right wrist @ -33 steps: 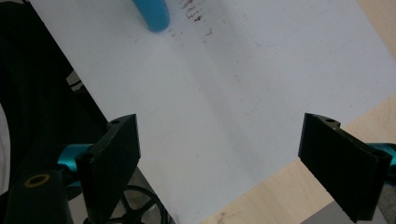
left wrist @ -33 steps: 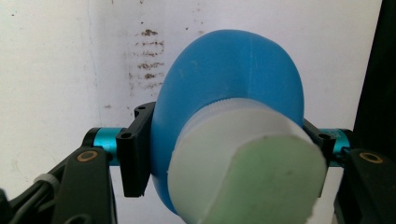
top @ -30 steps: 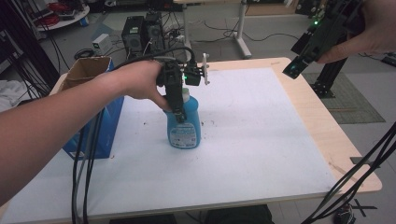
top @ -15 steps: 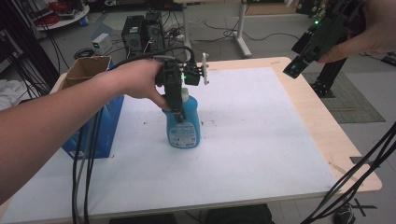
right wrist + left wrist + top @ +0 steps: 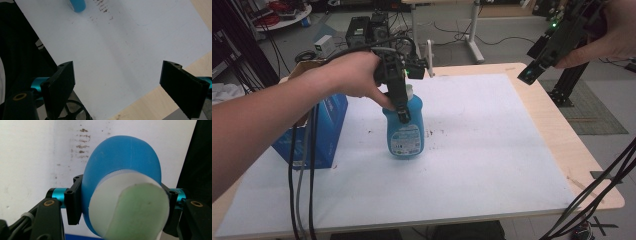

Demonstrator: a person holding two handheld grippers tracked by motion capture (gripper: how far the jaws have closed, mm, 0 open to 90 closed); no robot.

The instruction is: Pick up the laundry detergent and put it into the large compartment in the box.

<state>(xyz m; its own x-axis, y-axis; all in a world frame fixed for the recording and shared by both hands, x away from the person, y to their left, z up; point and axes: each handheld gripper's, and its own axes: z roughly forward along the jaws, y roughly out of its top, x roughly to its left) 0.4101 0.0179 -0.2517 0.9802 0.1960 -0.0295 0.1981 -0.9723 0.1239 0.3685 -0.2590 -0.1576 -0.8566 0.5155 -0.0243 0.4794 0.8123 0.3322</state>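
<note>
A blue bottle (image 5: pixel 406 132) with a white cap stands upright on the white sheet, left of the table's middle. My left gripper (image 5: pixel 402 112) comes down on it from above. In the left gripper view the jaws of this gripper (image 5: pixel 120 202) press both sides of the blue bottle (image 5: pixel 120 162) just under its cap (image 5: pixel 130 210). My right gripper (image 5: pixel 532 75) hangs in the air over the table's far right corner. It is open, and in the right gripper view nothing lies between the jaws of the right gripper (image 5: pixel 120 85). The bottle's base (image 5: pixel 77 5) shows far off at the top.
A blue cardboard box (image 5: pixel 319 130) with open brown flaps stands at the left, close to the bottle. Cables (image 5: pixel 302 190) trail from my left hand over the front left. Brown specks (image 5: pixel 434 132) mark the white sheet (image 5: pixel 492 150). Bare wood (image 5: pixel 582 165) borders the right edge.
</note>
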